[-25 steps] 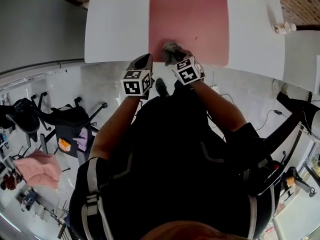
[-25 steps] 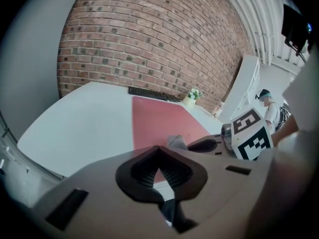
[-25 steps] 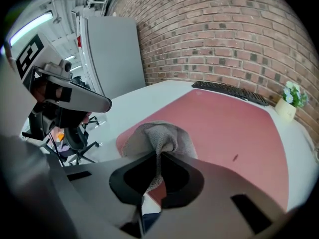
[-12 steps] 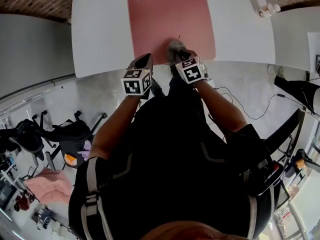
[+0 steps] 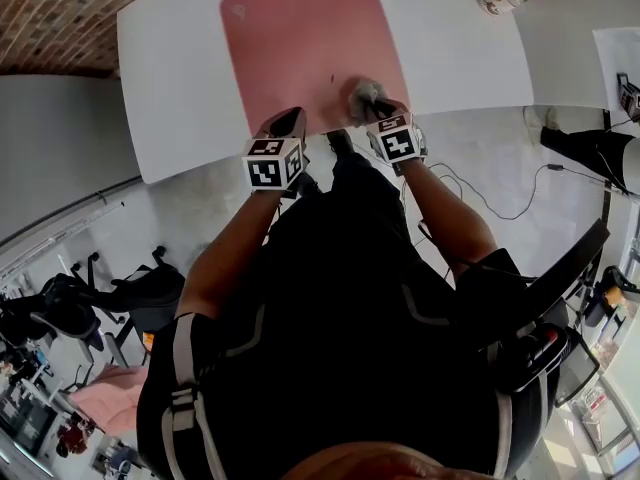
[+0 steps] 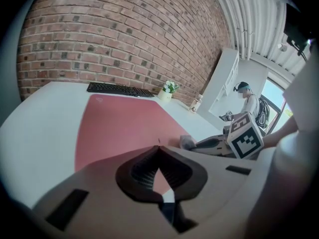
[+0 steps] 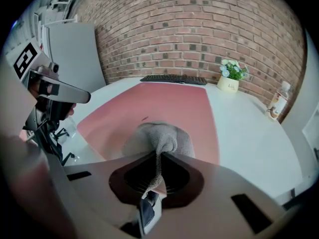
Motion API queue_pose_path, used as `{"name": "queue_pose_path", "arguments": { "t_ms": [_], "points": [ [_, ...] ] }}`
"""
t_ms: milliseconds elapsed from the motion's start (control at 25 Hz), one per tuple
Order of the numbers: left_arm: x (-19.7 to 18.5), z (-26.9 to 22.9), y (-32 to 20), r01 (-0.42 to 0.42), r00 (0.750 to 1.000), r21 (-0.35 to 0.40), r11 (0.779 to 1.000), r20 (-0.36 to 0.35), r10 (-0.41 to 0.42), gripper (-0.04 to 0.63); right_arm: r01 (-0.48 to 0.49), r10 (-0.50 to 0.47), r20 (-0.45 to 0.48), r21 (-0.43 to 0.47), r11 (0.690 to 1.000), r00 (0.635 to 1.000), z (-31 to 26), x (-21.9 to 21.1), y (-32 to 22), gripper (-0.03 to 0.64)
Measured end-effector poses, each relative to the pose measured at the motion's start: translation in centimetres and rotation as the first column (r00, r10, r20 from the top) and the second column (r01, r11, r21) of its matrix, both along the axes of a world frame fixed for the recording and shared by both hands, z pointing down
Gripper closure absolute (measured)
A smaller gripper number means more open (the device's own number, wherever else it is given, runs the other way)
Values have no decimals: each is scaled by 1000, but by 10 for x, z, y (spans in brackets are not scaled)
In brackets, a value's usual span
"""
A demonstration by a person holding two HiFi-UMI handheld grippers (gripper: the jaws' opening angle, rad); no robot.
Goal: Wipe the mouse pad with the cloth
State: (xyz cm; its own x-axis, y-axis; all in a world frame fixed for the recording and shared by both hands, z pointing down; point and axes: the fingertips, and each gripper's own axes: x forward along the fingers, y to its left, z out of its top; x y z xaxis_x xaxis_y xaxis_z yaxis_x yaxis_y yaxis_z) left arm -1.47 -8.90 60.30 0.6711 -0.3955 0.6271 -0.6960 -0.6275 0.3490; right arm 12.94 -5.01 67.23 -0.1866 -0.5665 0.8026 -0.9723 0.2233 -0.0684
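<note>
Lying bunched into a rounded lump, the grey-beige knitted cloth (image 7: 158, 138) rests on the large pink rectangular mouse pad (image 5: 300, 38), close to the pad's near right corner. Its surface is looped and soft, with a narrow fold drawn up from the lump. The right gripper (image 7: 158, 157) is closed on that fold at the pad's near edge, so the body of the cloth sits just beyond its tips, touching the pad. The left gripper (image 6: 159, 151) hangs over the pad's near edge, to the left of the cloth and apart from it, tips together with nothing between them. The pad lies on a white table (image 5: 170, 88). A black keyboard (image 6: 119, 89) lies along the pad's far edge, and a small potted plant (image 7: 230, 78) stands beyond its far right corner.
</note>
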Motion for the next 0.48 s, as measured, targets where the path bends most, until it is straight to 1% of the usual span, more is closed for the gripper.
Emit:
{"name": "queue_pose_path", "arguments": {
  "t_ms": [280,480],
  "points": [
    [21,-5,0,-48,999,3,999,-12,48,595,-117,116,-32,-29,993,993,5,51,19,583],
    [22,-7,-2,-45,999,6,999,-15,45,595,-168,166,-71,-31,985,984,-3,80,26,583]
  ]
}}
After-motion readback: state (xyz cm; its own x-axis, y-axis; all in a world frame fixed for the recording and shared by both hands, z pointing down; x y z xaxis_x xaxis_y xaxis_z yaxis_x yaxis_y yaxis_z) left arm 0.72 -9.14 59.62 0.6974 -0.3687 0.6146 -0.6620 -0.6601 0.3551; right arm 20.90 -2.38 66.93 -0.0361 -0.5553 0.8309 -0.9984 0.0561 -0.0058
